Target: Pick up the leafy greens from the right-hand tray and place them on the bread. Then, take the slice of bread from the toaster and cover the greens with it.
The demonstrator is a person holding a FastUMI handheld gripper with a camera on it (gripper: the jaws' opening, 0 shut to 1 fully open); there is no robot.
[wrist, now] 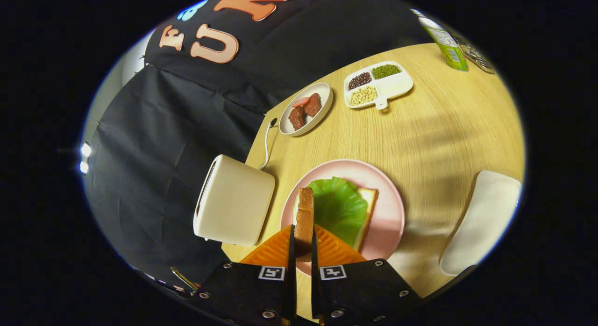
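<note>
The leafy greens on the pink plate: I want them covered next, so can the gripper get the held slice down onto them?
Probably yes: the gripper is shut on the bread slice just above the greens, with nothing between.

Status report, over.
Gripper shut on bread slice, held on edge above pink plate. Greens already on lower bread. Nothing in the way.

Greens [338, 208] on bread [369, 209] on plate [390, 218]; toaster [233, 202] left.

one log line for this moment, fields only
gripper: shut on bread slice | slice: on edge over pink plate | greens: on lower bread | toaster: beside plate
</note>
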